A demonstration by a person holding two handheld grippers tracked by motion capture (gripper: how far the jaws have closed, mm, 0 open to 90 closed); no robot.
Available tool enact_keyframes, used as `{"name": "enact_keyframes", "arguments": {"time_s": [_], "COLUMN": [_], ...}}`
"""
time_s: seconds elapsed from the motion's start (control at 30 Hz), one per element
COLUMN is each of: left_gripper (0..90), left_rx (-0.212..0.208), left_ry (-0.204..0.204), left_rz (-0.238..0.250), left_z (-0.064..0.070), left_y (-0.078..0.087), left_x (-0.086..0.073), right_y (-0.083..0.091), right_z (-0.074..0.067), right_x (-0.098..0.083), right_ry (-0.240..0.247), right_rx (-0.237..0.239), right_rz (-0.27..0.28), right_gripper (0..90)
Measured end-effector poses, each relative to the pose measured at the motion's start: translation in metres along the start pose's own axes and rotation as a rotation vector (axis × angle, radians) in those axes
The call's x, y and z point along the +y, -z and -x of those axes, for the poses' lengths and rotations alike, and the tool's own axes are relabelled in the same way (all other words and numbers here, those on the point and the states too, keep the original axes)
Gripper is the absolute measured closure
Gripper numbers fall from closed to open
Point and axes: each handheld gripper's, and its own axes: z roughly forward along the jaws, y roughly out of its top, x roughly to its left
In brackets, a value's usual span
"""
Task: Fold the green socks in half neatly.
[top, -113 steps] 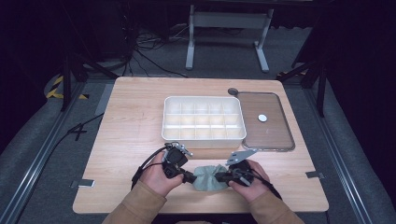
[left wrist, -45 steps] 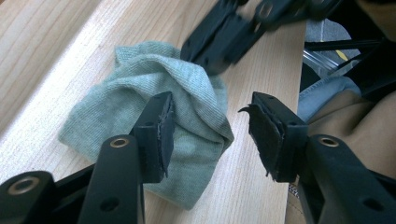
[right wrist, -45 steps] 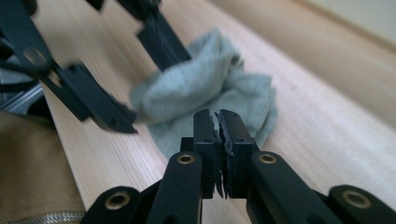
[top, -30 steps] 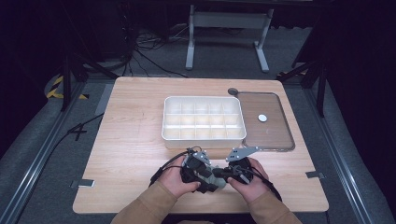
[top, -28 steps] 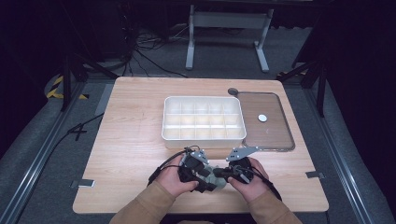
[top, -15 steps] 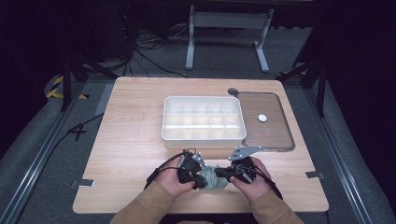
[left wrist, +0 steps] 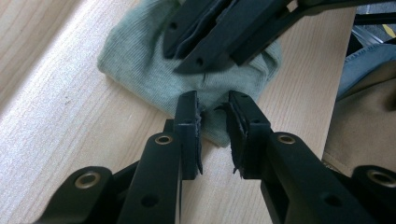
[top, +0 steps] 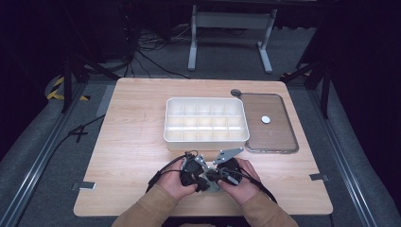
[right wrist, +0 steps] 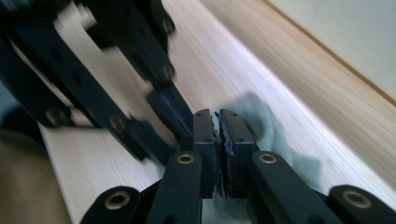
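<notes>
The green cloth lies crumpled on the table, near the white tray. The left tongs have just been closing and pinch a fold of its edge. The right tongs clench the cloth too.

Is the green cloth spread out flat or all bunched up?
Bunched up. The green cloth lies in a rumpled, folded lump on the table, not flat.

Grey-green cloth (plain, seemingly), black grippers.
</notes>
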Motion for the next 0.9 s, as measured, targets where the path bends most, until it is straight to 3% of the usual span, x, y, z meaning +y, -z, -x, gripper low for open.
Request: {"name": "enact_keyframes", "arguments": {"time_s": [0.1, 0.17, 0.5, 0.6, 0.63, 0.7, 0.8, 0.9], "left_gripper": [76.7, 77.0, 77.5, 77.2, 77.2, 79.6, 80.5, 81.4], "left_rx": [-0.019, -0.011, -0.025, -0.017, -0.022, -0.033, -0.039, -0.012], "left_ry": [0.022, 0.0, -0.015, -0.032, -0.04, -0.067, -0.089, -0.112], "left_rz": [-0.007, -0.015, -0.02, 0.015, 0.058, 0.087, 0.046, 0.011], "left_z": [-0.002, -0.002, 0.004, 0.008, 0.009, 0.01, 0.014, 0.016], "left_y": [-0.001, -0.001, -0.006, -0.004, -0.002, -0.002, -0.011, -0.018], "left_x": [0.001, 0.003, 0.011, 0.014, 0.015, 0.017, 0.019, 0.021], "right_y": [0.007, 0.011, 0.021, 0.019, 0.018, 0.018, 0.017, 0.019], "right_z": [0.002, 0.002, 0.013, 0.017, 0.018, 0.021, 0.022, 0.025], "right_x": [-0.005, -0.008, -0.037, -0.042, -0.043, -0.045, -0.046, -0.049], "right_ry": [0.011, 0.006, 0.001, -0.008, -0.012, -0.024, -0.034, -0.047], "right_rx": [-0.02, -0.029, -0.04, -0.033, -0.028, -0.012, -0.007, 0.001], "right_rz": [-0.011, -0.012, -0.006, -0.012, -0.009, -0.001, 0.007, 0.025], "right_gripper": [85.8, 84.9, 84.4, 85.7, 85.8, 85.9, 85.9, 85.7]}}
